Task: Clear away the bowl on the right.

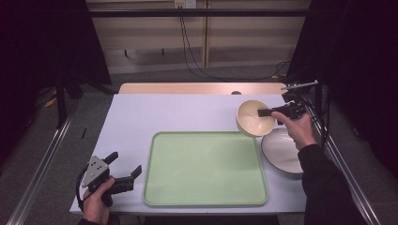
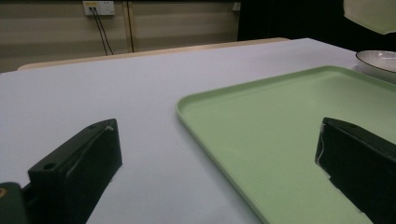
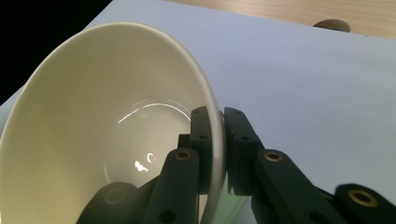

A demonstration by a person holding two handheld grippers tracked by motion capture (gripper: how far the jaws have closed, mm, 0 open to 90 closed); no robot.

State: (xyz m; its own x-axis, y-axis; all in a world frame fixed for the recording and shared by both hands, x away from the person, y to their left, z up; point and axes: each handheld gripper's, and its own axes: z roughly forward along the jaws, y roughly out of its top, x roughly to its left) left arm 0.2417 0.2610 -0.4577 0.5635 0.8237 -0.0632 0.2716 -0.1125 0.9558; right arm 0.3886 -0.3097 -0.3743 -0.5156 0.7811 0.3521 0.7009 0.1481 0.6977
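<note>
While the cream bowl (image 1: 254,118) is held tilted above the far right of the white surface (image 1: 141,117), just past the far right corner of the green tray (image 1: 205,169), its wall is pinched near the rim between the closed jaws of the right gripper (image 1: 263,112), one jaw inside the bowl and one outside, as is seen plainly in the right gripper view (image 3: 212,154). Beside the tray, a white plate with a dark rim (image 1: 283,151) lies flat on the surface, below the right hand. The left gripper (image 1: 126,165) is held low near the tray's near left corner, its jaws standing wide apart with nothing between them. Several risks can be judged from this. The bowl is gripped only by a thin band of glazed wall, so it could pivot or slip between the pads if it is swung quickly or tilted further. Because it hangs close to the plate, the plate's rim could be clipped if the bowl is lowered too early, and both pieces could be chipped or knocked. If the bowl is meant for the tray, the tray's raised lip could be caught by the bowl's foot, and a release made while the bowl is tilted would leave it rocking or rolling. No brand, label or readable writing is seen on the bowl, plate, tray or grippers.
</note>
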